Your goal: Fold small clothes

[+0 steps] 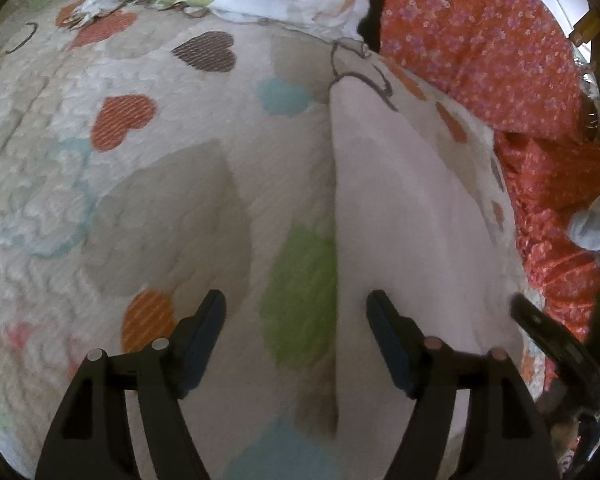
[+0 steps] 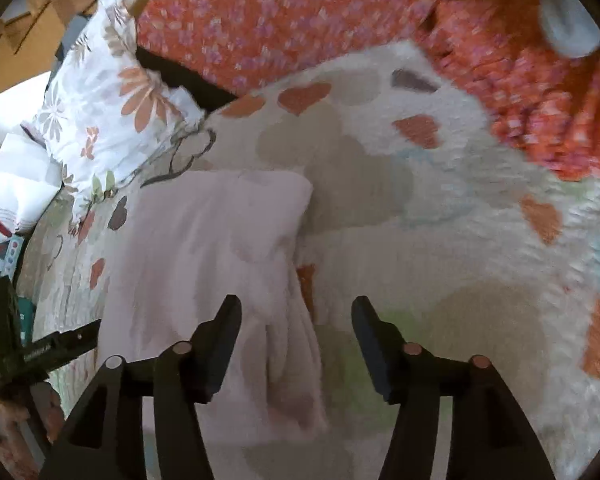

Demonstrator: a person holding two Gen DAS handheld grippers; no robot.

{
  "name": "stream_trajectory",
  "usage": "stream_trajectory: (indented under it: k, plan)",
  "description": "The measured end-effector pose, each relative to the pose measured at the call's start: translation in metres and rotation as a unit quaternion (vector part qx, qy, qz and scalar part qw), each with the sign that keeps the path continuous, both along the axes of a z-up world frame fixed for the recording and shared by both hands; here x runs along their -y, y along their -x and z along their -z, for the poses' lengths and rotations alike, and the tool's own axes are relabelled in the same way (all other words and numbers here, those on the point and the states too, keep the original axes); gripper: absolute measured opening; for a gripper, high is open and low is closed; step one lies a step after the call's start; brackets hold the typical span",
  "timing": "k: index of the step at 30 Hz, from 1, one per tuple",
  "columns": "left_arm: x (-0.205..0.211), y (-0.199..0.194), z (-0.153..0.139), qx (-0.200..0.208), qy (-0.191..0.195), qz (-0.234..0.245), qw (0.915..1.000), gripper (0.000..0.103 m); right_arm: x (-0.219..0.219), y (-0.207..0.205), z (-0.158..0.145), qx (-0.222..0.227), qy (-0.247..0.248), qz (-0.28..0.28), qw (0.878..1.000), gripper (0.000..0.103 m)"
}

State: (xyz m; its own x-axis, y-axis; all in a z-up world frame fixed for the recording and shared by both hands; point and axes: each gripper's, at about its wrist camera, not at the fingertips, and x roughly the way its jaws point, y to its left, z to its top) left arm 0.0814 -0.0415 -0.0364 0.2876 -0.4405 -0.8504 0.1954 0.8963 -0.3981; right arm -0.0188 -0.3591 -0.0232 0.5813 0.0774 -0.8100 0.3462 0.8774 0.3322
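A pale pink small garment lies flat on the heart-patterned quilt. In the right wrist view the garment lies left of centre with folds near its close end. My left gripper is open and empty, above the garment's left edge near its close end. My right gripper is open and empty, above the garment's right edge. The right gripper's tip shows at the right of the left wrist view, and the left gripper shows at the left of the right wrist view.
An orange floral fabric lies along the far side of the quilt, also in the right wrist view. A white flowered pillow lies at the far left. A grey-white item rests on the orange fabric.
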Motion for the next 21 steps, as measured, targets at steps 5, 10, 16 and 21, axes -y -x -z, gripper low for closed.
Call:
stream_trajectory:
  k: [5,10,16,21]
  plan:
    - [0.018,-0.015,0.015,0.002,0.046,0.006,0.9989,0.083,0.01,-0.057,0.051,-0.033,-0.073,-0.016,0.997,0.063]
    - [0.031,-0.022,0.012,-0.015,0.096,0.03,0.9948,0.021,0.007,-0.085,0.061,-0.004,-0.131,-0.024,0.991,0.033]
    - [0.023,-0.023,-0.048,0.052,0.098,0.024,0.9935,0.0,0.001,-0.085,0.017,0.058,-0.163,-0.036,0.984,0.023]
    - [0.016,-0.027,-0.048,0.067,-0.004,-0.017,0.9976,0.002,0.004,-0.091,-0.001,0.08,-0.126,-0.01,0.989,0.023]
